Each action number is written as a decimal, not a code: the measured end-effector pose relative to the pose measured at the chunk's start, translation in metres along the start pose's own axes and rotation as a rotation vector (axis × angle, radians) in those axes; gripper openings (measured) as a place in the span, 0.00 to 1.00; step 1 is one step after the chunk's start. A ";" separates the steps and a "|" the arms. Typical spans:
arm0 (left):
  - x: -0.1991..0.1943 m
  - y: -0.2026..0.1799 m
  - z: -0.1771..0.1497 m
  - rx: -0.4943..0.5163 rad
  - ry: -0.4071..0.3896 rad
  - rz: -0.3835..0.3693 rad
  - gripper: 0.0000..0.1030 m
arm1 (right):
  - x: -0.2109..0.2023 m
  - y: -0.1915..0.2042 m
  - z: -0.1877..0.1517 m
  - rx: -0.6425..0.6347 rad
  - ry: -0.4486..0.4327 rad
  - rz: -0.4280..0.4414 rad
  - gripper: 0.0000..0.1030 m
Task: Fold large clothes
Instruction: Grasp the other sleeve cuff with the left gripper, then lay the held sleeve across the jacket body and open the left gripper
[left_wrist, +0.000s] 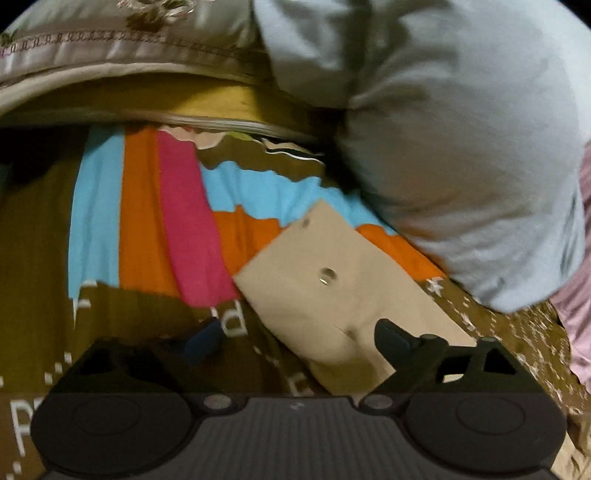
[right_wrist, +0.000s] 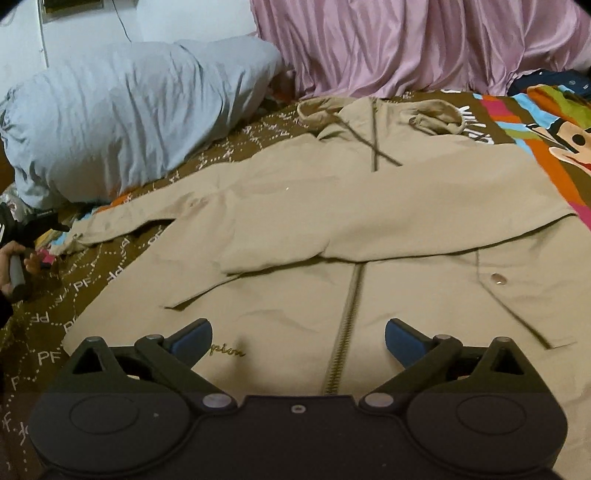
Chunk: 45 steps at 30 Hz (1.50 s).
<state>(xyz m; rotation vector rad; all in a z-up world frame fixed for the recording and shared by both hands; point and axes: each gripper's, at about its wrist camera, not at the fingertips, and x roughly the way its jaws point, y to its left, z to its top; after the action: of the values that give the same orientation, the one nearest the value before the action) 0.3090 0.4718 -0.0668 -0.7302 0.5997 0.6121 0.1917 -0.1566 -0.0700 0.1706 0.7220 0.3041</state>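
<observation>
A beige hooded jacket lies flat on the bed, zipper up, with one sleeve folded across the chest. Its other sleeve stretches out to the left. My right gripper is open and hovers above the jacket's lower front, astride the zipper. In the left wrist view the sleeve's cuff, with a snap button, lies on the bedspread. My left gripper is open, its fingers on either side of the cuff's near end. The left hand with its gripper shows at the far left of the right wrist view.
A brown patterned bedspread with coloured stripes covers the bed. A big pale blue pillow lies at the back left, close to the sleeve. A pink curtain hangs behind. A satin quilt lies beyond the stripes.
</observation>
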 end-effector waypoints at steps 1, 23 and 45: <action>0.003 0.001 0.001 0.003 -0.007 0.011 0.85 | 0.002 0.002 -0.001 -0.001 0.003 -0.002 0.97; -0.046 -0.045 0.017 0.041 -0.219 0.057 0.10 | 0.004 -0.004 -0.009 0.014 -0.026 0.008 0.97; -0.237 -0.330 -0.175 0.633 -0.344 -0.506 0.09 | -0.075 -0.093 0.000 -0.017 -0.250 -0.077 0.98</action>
<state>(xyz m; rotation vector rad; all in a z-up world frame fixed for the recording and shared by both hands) 0.3277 0.0750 0.1288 -0.1516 0.2420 0.0525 0.1583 -0.2686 -0.0477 0.1608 0.4764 0.2112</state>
